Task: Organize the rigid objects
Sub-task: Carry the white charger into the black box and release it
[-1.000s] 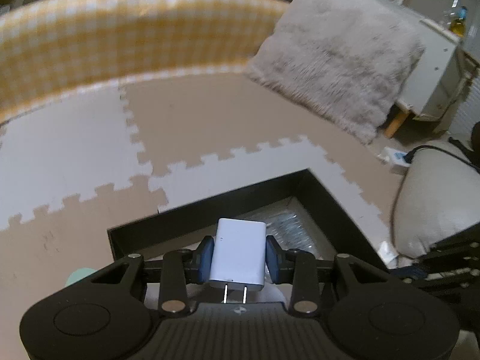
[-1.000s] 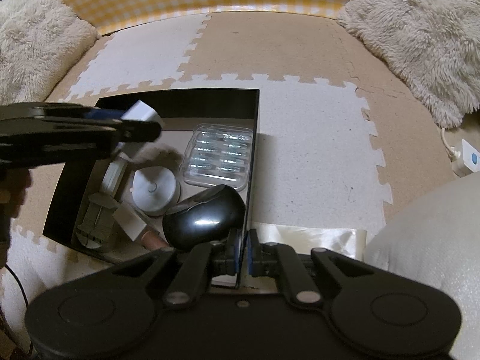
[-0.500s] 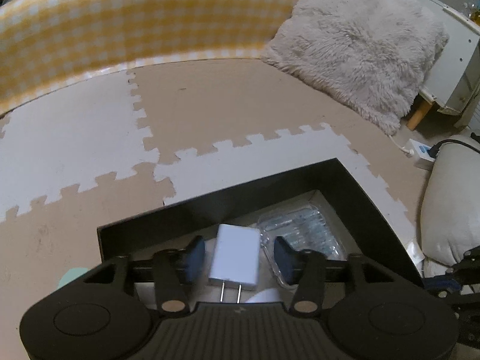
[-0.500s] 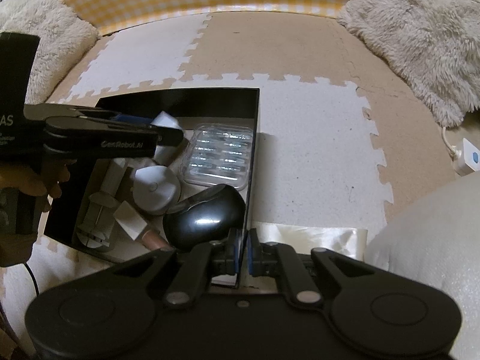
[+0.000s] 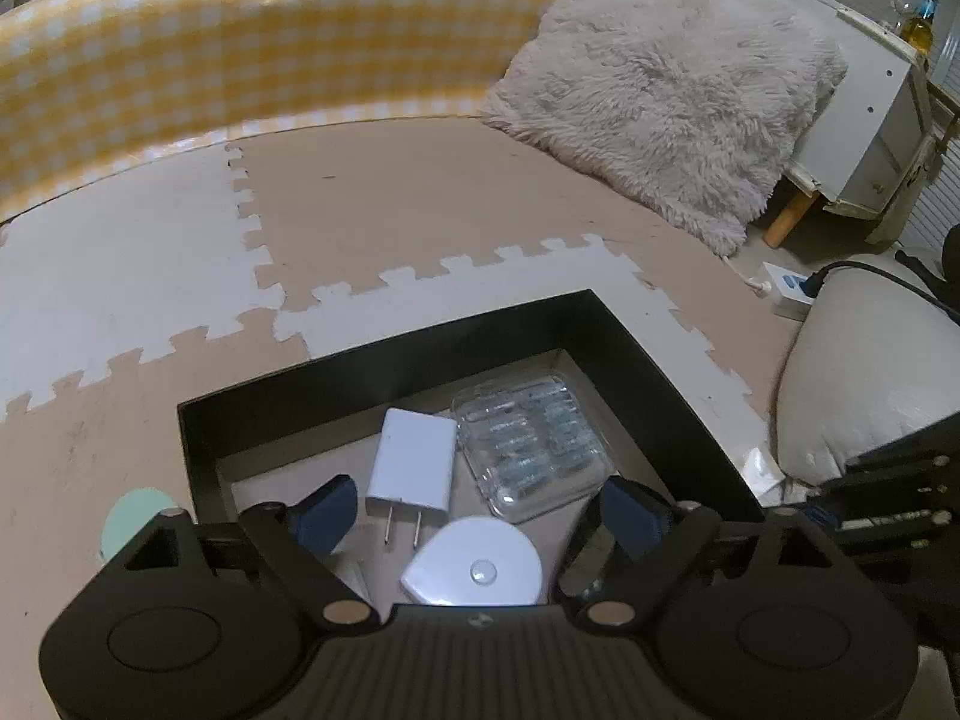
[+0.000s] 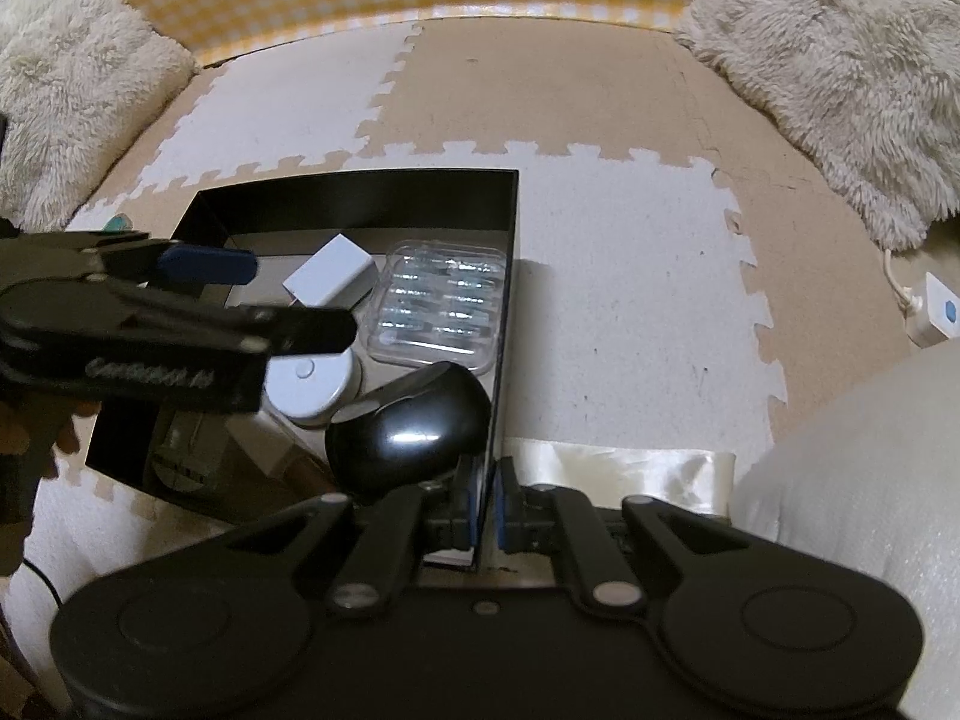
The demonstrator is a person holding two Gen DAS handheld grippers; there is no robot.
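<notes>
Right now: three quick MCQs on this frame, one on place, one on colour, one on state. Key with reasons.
1. The white charger lies:
A. inside the black box
B. on the foam mat
C. on the pillow

2. The left gripper has pads coloured:
A. red
B. blue
C. yellow

3. The right gripper is:
A. wide open
B. holding the charger
C. shut on the box wall

Key: 1 A, it rests beside the clear plastic case on the box floor. 2 B, both pads show blue. 3 C, its pads pinch the box's thin near wall.

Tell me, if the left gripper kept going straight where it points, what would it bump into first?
Probably the white charger lying in the black box, ahead between its open fingers; depth is hard to judge.
</notes>
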